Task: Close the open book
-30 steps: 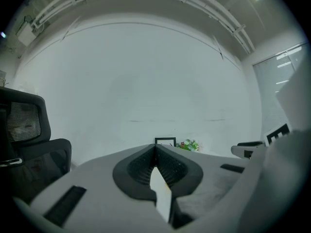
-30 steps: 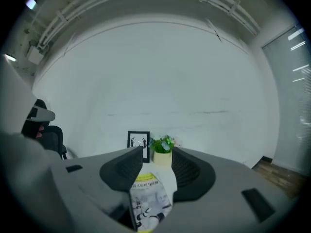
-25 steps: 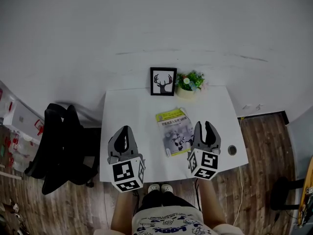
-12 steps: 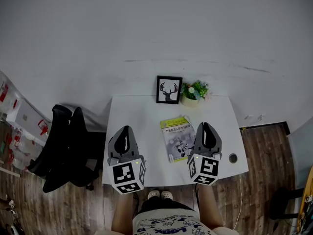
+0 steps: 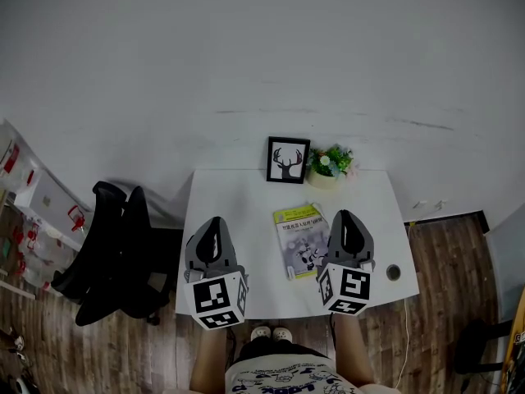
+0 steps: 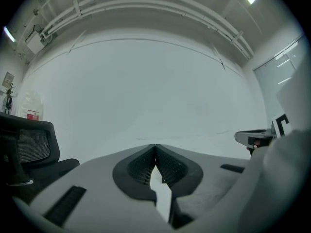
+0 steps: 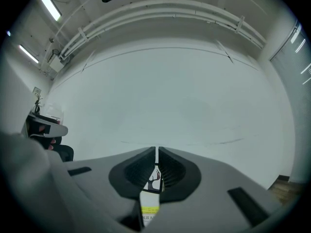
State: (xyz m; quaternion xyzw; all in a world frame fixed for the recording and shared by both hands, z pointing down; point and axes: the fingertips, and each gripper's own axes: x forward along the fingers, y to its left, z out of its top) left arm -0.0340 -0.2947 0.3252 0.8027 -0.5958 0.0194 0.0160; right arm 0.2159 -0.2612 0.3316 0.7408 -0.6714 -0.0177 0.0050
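Head view looks down on a white rectangular table (image 5: 246, 195) set against a pale wall, with a black office chair (image 5: 115, 253) off its 9 o'clock side. A thin paperback book with a yellow-and-grey glossy cover (image 5: 300, 238) lies flat on the table a little toward 3 o'clock of centre. Its cover faces up and it already looks closed, so the task appears done.

The left gripper (image 5: 215, 222) hangs over the 7 o'clock part of the table, well apart from the book. Its jaws meet at the tips and nothing is between them. The right gripper (image 5: 349, 217) sits just beside the book, at the book's 3 o'clock. Its jaws have just been closing and now stand all but together, with nothing between them.

A black-framed deer silhouette picture (image 5: 288, 160) stands at the table's 12 o'clock edge, and a small potted green plant with pale flowers (image 5: 330, 164) sits at its 1 o'clock.

The book is probably light and limp, with a cover that bends easily and may slip between hard pads. If it needs more handling, the loose long edge would suit a shallow pinch, or a flat push on the cover would do. Which long edge is the spine cannot be told
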